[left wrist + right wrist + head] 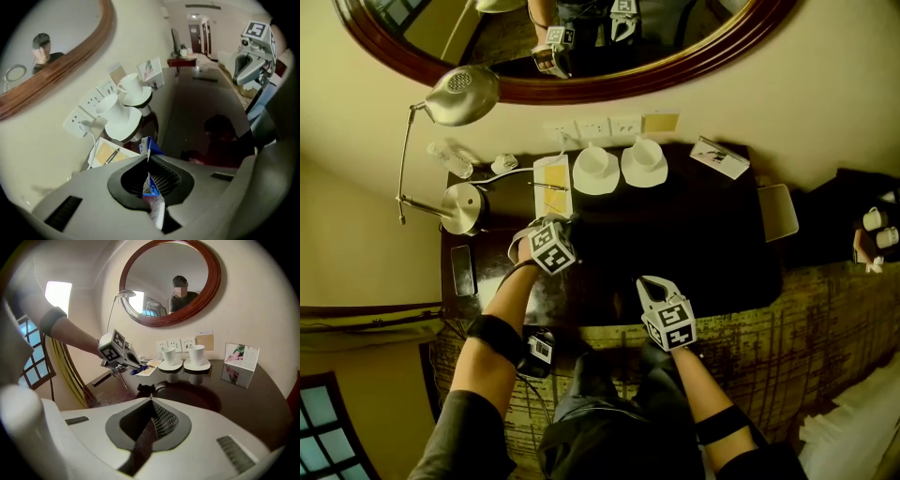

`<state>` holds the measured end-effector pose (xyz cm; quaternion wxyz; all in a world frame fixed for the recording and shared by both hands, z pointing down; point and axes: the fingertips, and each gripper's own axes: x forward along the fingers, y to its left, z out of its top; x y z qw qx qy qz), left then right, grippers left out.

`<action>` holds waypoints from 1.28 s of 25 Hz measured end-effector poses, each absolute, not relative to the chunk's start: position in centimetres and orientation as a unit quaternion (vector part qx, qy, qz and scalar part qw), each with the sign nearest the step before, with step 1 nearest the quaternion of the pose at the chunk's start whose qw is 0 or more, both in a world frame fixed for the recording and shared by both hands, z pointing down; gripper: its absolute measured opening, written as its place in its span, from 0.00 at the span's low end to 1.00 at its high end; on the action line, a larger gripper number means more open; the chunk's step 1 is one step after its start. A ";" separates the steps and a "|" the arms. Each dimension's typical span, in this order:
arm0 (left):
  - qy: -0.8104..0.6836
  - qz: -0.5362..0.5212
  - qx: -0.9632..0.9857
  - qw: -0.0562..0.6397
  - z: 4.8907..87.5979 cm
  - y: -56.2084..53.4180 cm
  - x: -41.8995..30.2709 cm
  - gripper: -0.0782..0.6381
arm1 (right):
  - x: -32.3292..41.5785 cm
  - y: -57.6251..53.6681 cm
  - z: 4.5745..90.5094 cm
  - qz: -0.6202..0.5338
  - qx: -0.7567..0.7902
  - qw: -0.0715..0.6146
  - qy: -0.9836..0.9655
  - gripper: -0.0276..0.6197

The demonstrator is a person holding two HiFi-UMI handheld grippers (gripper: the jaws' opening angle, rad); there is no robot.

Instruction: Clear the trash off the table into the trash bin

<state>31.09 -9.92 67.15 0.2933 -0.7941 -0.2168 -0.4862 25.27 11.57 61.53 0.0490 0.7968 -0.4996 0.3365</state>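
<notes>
A blue and clear plastic wrapper (151, 187) is pinched between the jaws of my left gripper (149, 157), and its blue tip sticks out past the fingertips. In the head view the left gripper (561, 223) hangs over the left part of the dark table (694, 253), close to the notepad. From the right gripper view it (125, 363) is raised above the table with the wrapper (137, 371) dangling from it. My right gripper (652, 282) sits at the table's near edge. Its jaws (150, 401) are shut with nothing between them.
Two white cups on saucers (596, 171) (644, 163) stand at the table's back by the wall sockets. A notepad with a pen (551, 186) lies beside them. A card stand (719, 157) is back right, a metal lamp (461, 206) at the left.
</notes>
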 end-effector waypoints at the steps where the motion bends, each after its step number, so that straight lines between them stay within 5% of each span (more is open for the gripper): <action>1: -0.207 -0.480 -0.807 0.275 66.2 -9.7 31.0 0.11 | 25.3 11.3 60.9 0.336 0.795 0.047 -0.503 0.05; 14: -0.077 -0.327 -0.942 0.021 52.5 -5.8 25.4 0.11 | 26.7 8.7 55.4 0.298 0.792 0.031 -0.532 0.05; 32: 0.102 -0.263 -0.956 -0.076 49.8 -9.2 13.8 0.11 | 20.3 1.3 51.7 0.267 0.722 0.051 -0.636 0.05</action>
